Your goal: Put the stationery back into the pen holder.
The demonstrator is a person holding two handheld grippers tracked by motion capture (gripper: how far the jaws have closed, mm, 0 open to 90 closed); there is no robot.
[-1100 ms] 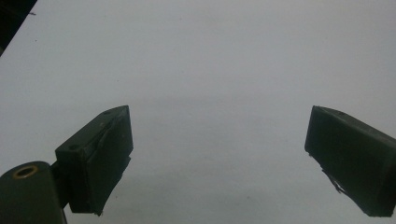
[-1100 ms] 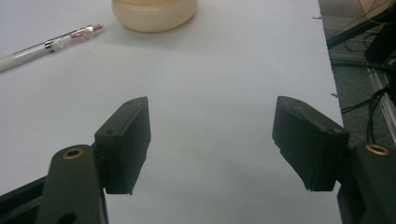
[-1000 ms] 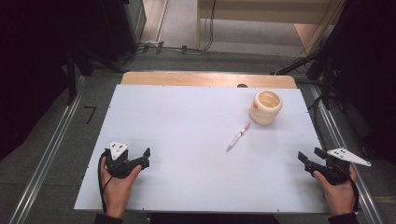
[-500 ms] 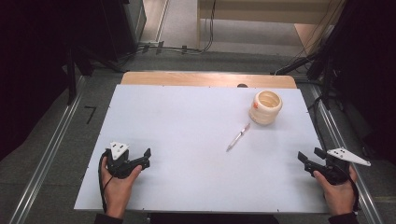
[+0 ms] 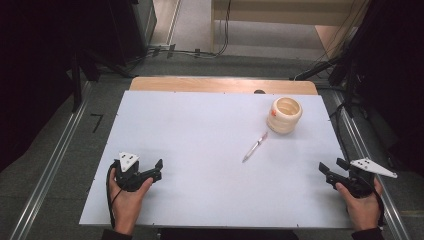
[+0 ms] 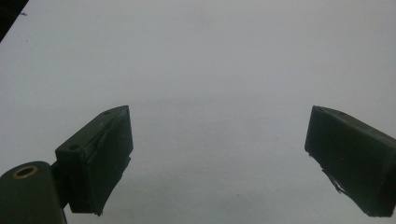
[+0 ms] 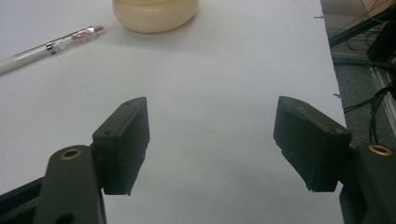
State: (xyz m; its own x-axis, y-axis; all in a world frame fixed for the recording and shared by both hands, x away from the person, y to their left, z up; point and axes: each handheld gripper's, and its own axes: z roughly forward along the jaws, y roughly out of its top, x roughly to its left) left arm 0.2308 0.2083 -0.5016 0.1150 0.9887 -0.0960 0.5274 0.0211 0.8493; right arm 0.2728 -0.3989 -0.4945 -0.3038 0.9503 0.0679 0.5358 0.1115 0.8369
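Surface: white table point(image 5: 200, 145), matte and bare over most of its top; a strip of pale wood edge point(image 5: 220, 85) shows along the far side.
Room: grey floor point(image 5: 45, 150) around the table, metal rails point(image 5: 50, 170) running along both long sides, dark equipment at left and right, black cables point(image 5: 190, 50) lying on the floor beyond the far edge.
Container: cream ribbed pot point(image 5: 284, 114), upright, far right part of the table; its mouth is open, and the inside looks the same cream colour, contents cannot be told. In the right gripper view its base point(image 7: 155, 14) sits at the top edge.
Pen: clear-and-white pen point(image 5: 254, 147) lying flat just near-left of the pot, apart from it, pointing diagonally toward it; also seen from the right gripper point(image 7: 51, 46).
Left gripper: point(image 5: 152, 173) held in a hand point(image 5: 125, 200) at the near left, jaws spread wide over bare table point(image 6: 215, 135), gripping nothing.
Right gripper: point(image 5: 330, 169) held in a hand point(image 5: 362, 205) at the near right edge, jaws spread wide point(image 7: 212, 140), nothing between them; pot and pen well ahead.
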